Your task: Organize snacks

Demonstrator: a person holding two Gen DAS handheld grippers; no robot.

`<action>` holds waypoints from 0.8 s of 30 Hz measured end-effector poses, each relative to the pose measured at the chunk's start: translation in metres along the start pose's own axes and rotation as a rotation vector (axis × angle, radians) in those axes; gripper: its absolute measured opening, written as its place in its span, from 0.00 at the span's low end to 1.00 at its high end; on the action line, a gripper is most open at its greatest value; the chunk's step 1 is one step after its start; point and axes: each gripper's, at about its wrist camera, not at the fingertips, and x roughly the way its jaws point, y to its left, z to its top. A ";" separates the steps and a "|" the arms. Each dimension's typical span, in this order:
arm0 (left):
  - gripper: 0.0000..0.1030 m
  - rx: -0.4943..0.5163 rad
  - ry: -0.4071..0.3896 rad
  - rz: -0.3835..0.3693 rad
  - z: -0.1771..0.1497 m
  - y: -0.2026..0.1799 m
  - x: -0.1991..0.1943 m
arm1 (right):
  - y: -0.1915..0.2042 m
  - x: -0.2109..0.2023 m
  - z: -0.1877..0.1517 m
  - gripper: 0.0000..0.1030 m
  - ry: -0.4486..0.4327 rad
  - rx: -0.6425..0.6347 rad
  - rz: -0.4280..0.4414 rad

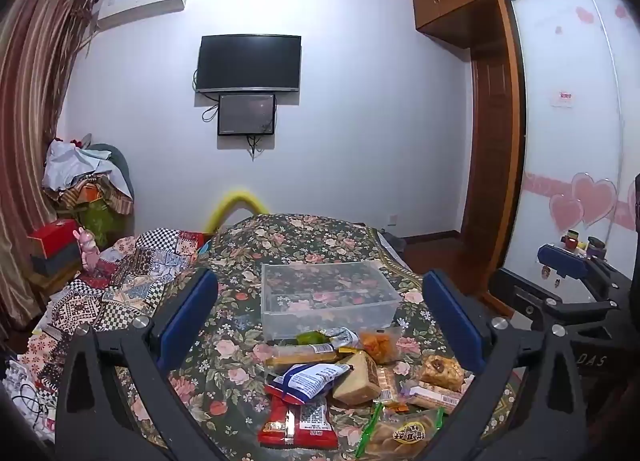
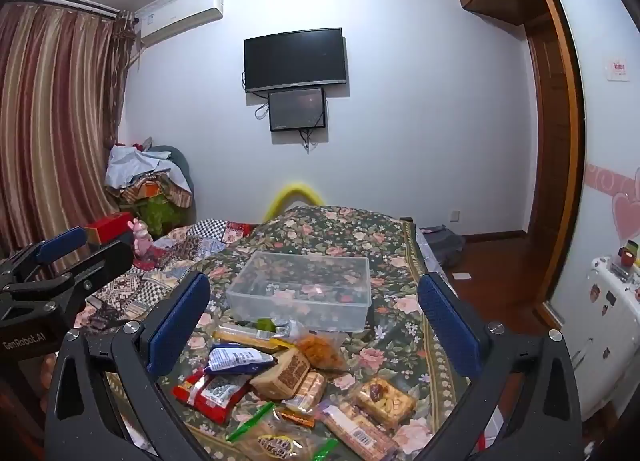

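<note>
A pile of wrapped snacks [image 1: 352,385] lies on the floral bedspread [image 1: 240,337], seen also in the right wrist view [image 2: 296,381]. It holds a red packet [image 1: 298,423], a blue-white packet [image 1: 312,375], a tan block [image 1: 358,379] and a nut bar [image 2: 384,401]. Behind the pile stands an empty clear plastic box [image 1: 328,299], also in the right wrist view [image 2: 304,291]. My left gripper [image 1: 320,321] is open above the pile, holding nothing. My right gripper [image 2: 314,325] is open above the pile, holding nothing. Each gripper shows at the edge of the other view.
A patchwork quilt [image 1: 132,281] covers the bed's left side. A pile of clothes [image 1: 86,181] and a red box [image 1: 54,239] sit by the striped curtain [image 1: 28,109]. A wardrobe [image 1: 492,141] and a white appliance [image 2: 612,325] stand on the right. A TV [image 1: 250,63] hangs ahead.
</note>
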 end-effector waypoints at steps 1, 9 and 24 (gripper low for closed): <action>1.00 -0.003 0.002 0.002 0.000 0.000 0.000 | 0.000 0.000 0.000 1.00 -0.008 -0.007 -0.002; 1.00 -0.002 0.008 0.003 0.006 -0.002 0.004 | 0.001 -0.001 0.000 1.00 -0.001 -0.002 -0.004; 1.00 0.005 0.015 -0.005 -0.003 -0.001 0.003 | 0.000 -0.001 0.000 1.00 0.004 0.004 -0.003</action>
